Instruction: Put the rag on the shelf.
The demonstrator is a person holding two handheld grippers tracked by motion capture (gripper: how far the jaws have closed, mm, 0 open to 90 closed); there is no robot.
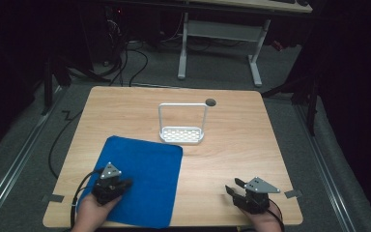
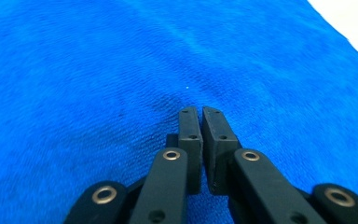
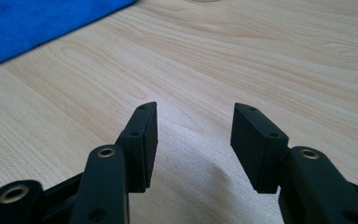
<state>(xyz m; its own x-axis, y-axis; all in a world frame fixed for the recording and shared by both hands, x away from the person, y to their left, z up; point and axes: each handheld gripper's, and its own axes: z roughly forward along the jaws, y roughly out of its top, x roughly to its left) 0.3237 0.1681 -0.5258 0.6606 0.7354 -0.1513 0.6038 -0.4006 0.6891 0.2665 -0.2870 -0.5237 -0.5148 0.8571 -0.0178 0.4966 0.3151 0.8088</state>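
We have the left hand-held gripper (image 1: 125, 184) down on the flat blue microfibre cloth (image 1: 142, 169) at the light wooden desk's (image 1: 232, 145) near left, jaws closed, apparently pinching cloth. The right hand-held gripper (image 1: 233, 187) rests open. Next comes lifting gently.

Only one obstacle on the table (image 1: 232, 145): white rack (image 1: 182, 126), upright near the middle, with a tall hoop handle. Bare wood left, right and behind the rack, open for passing. Just in front-left of the rack, flat blue cloth (image 1: 140, 181), no bar to a pass above it. Well right of the cloth, in front-right of the rack, clear wood to the edge.
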